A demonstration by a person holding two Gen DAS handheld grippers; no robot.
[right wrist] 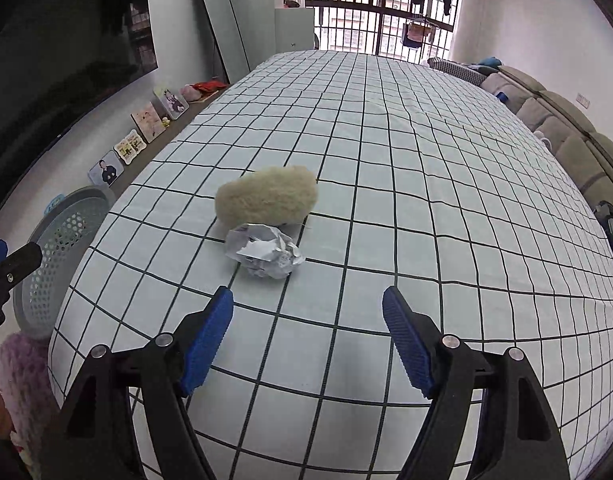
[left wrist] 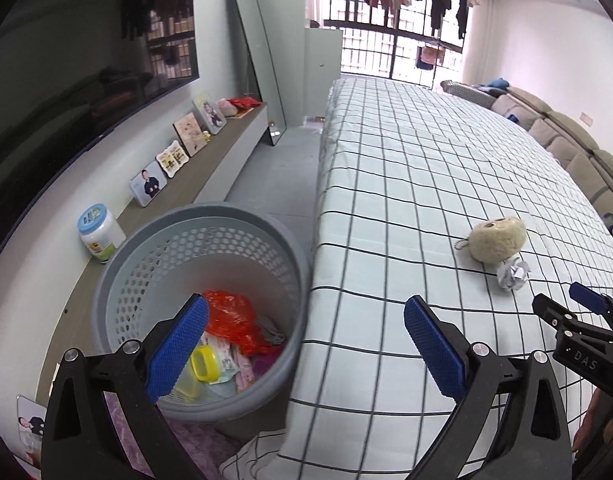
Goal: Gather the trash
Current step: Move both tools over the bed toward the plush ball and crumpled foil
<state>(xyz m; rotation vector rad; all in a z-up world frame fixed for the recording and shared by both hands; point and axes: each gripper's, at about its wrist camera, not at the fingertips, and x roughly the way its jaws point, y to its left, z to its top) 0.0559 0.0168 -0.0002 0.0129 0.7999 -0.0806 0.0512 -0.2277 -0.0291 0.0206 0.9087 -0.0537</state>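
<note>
A crumpled ball of white paper (right wrist: 264, 254) lies on the checked bed cover (right wrist: 426, 200), touching a beige plush toy (right wrist: 266, 200) just behind it. My right gripper (right wrist: 308, 304) is open and empty, a short way in front of the paper. The paper also shows in the left wrist view (left wrist: 512, 275), with the plush (left wrist: 496, 239) behind it. My left gripper (left wrist: 306, 316) is open and empty, over the gap between the grey perforated basket (left wrist: 142, 248) and the bed edge. The basket holds an orange bag (left wrist: 230, 316), a yellow container and papers.
A low shelf (left wrist: 226, 152) along the left wall carries photo frames and a white jar (left wrist: 98, 232). A mirror (left wrist: 258, 56) leans on the wall. A beige sofa (right wrist: 566, 136) runs along the bed's right side. A purple fluffy thing (right wrist: 22, 380) lies below the basket.
</note>
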